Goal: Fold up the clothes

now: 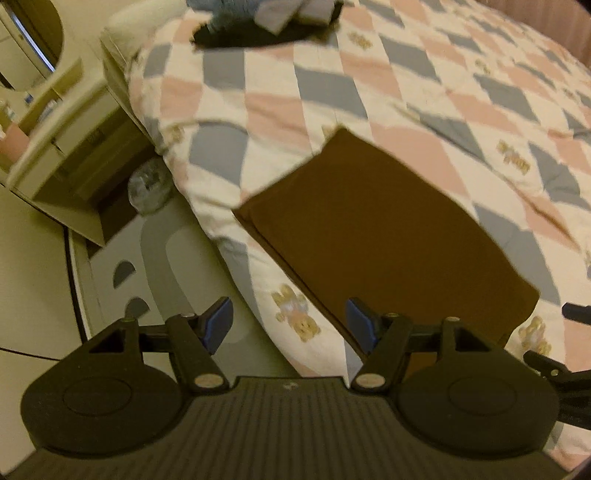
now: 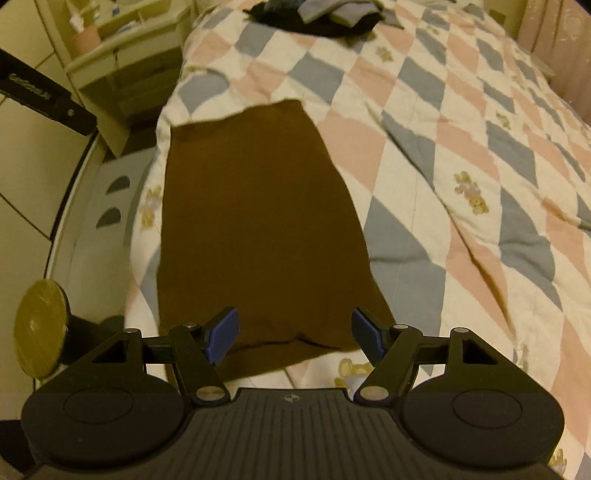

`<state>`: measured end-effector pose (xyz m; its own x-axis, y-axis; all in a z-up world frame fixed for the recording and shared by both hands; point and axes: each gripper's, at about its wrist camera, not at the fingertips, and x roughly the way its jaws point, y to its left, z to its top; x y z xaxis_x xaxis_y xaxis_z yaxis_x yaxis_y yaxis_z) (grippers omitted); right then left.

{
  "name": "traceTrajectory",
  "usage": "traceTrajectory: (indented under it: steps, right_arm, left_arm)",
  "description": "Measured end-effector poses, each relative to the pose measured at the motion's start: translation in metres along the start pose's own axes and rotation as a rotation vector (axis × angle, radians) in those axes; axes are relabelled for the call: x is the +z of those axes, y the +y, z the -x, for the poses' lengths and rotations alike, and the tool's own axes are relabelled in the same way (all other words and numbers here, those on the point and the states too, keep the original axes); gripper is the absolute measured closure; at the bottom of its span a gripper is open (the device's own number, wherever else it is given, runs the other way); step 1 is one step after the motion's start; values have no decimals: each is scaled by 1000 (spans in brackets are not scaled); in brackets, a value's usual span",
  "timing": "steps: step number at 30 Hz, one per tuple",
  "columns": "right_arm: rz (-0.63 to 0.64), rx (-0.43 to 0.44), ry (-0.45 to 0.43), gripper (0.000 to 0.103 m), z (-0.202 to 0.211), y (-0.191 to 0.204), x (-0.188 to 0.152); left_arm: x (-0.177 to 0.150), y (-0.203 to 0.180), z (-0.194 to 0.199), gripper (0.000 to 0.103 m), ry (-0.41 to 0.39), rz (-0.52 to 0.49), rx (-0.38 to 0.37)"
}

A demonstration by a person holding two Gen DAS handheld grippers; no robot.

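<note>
**Both grippers empty above folded brown garment on bed**

Left wrist view: left gripper [image 1: 289, 325] spread wide, blue pads [image 1: 219, 325] apart, nothing between them. Held above the bed's edge, tilted down and angled across the brown garment [image 1: 373, 229]. Garment folded to a flat rectangle, lying on the checkered quilt [image 1: 424, 81] near the quilt's edge, layered fold edges visible along its left side. Right pad overlapping the garment's near corner in the picture; contact cannot be told. Dark pile of clothes [image 1: 266, 22] at far end of quilt, well apart from the garment. Cream dresser [image 1: 62, 147] beside bed at left. Frame blurred.

Right wrist view: right gripper [image 2: 293, 334] also spread, pads [image 2: 369, 336] wide apart, gripping nothing. Pointed lengthwise along the brown garment [image 2: 258, 221], hovering at its near short edge. Garment lying flat, long side running away from camera, near the quilt's [image 2: 461, 129] left edge. Clothes pile [image 2: 317, 16] at far end. Part of the other gripper's body [image 2: 40, 99] visible at far left.
</note>
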<state>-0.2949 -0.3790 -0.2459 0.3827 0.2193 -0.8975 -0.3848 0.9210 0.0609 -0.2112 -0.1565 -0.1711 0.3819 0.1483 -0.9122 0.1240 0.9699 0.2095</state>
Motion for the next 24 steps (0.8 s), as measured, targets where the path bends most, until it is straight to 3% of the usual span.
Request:
traceTrajectory:
  steps: [7,10,15,20,23,24]
  right_arm:
    - [189,20,51,32,-38,16,-35]
    - [357,22,26,32,-44,34,-57]
    - [735,7,-107,34,-49,72,-109]
    - [1103,-126,-303,34,-66,101,-157]
    - [1190,-146,-360,47,-78,106,-166]
    - [1187,-136,-356,60,-80,105,-163]
  left_arm:
    - [-22,-13,-71,38,89,17,-46]
    - [-43,-16,-81,39,31,-1,-75]
    - [-103,-37,-76,39,-165,-238,-20]
    - [-163,-69,-65,39,-356,-541,31]
    - [-193,-88,-68,37,-457,-718,43]
    - [-202,-94,-71,37,-489,-784,49]
